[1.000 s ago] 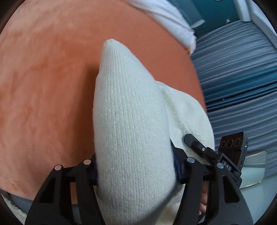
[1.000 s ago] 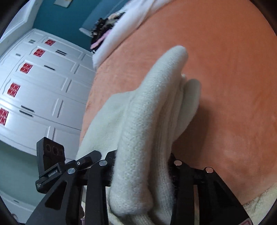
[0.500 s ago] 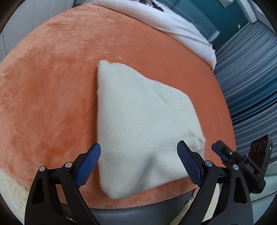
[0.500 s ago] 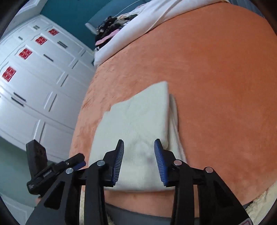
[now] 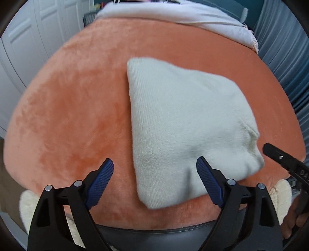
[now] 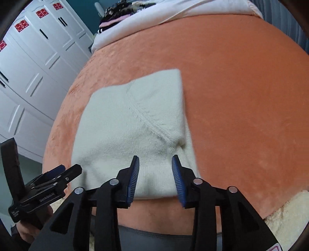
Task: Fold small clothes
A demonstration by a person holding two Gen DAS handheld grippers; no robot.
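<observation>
1. Two wrist views, left one first: the left gripper [image 5: 154, 173] has its blue-padded fingers [image 5: 100, 179] spread wide, holding nothing. The folded cream knit garment [image 5: 185, 131] lies flat on the orange plush blanket [image 5: 73, 108], its near edge sitting between the fingers – the right-hand pad looks to be just at the cloth, though I can't tell if it touches. A bit of the right gripper [image 5: 282, 160] pokes in at the right edge. Behind the blanket there's white bedding [image 5: 173, 13].

2. Right wrist view: the right gripper [image 6: 155, 177] is parted too, narrower, also pinching nothing. Same garment [image 6: 131, 119] just past the tips, a seam running diagonally across the top layer. The left gripper [image 6: 56, 177] shows low on the left, beside the garment's corner. White wardrobe doors [image 6: 34, 58] with red stickers off to the left – dark clothes piled [image 6: 115, 13] on the bedding at the back.
</observation>
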